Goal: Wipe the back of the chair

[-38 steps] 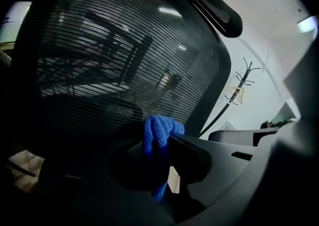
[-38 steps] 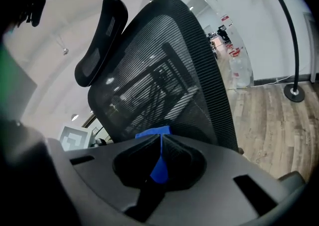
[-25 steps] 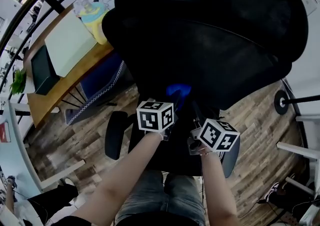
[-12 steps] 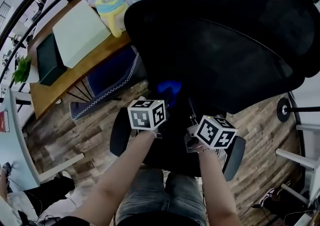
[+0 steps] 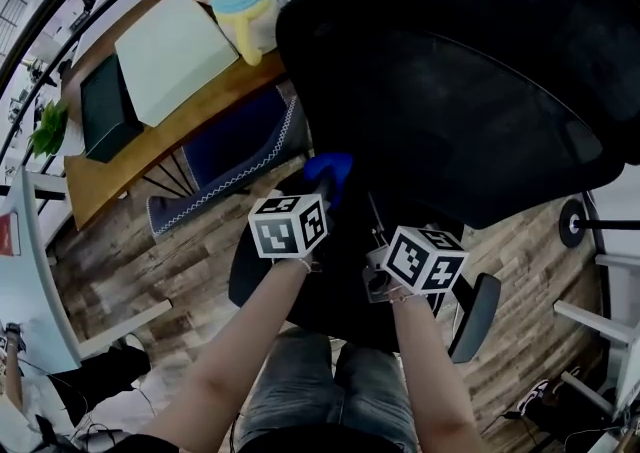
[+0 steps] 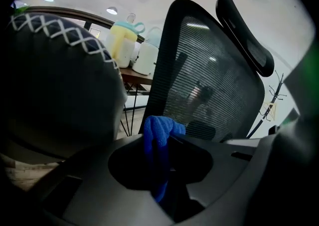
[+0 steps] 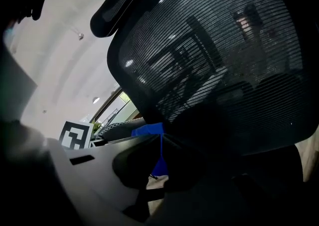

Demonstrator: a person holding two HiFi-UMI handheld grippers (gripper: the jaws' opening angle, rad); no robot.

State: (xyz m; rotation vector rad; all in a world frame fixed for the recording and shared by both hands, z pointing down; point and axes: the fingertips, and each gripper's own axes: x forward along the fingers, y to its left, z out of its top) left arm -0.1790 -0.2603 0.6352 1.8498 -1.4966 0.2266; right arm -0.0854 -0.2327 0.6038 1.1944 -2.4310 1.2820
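Straight ahead: a black office chair (image 5: 450,91), with its mesh backrest (image 6: 209,80) filling the middle of both gripper views and its headrest (image 6: 244,30) above.
Left gripper (image 5: 318,191): held up at the lower left edge of the backrest, its jaws pinched on a blue cloth (image 6: 159,140).
Blue cloth: it bunches above the jaw tips and hangs down between them. From the head view it sits right at the backrest's lower left rim, though no view shows whether it touches the mesh.
Right gripper (image 5: 382,246): it is just right of the left one and a little lower, over the chair's seat and pointed at the backrest. Its jaw tips are pressed together with nothing between them.
Right gripper view: the blue cloth and the left gripper's marker cube (image 7: 77,135) show beyond the jaws, to the left.
Armrests: one is on each side of the person's forearms, the left armrest (image 5: 240,261) and the right armrest (image 5: 472,316).
Desk (image 5: 150,156): a wooden desk up and to the left of the chair, carrying a pale green board (image 5: 170,51), a dark box (image 5: 100,116) and a yellow-and-blue bottle (image 5: 245,11).
Second seat (image 5: 230,156): navy with white zigzag trim, tucked under the desk just left of the cloth.
Floor (image 5: 130,271): wood planks.
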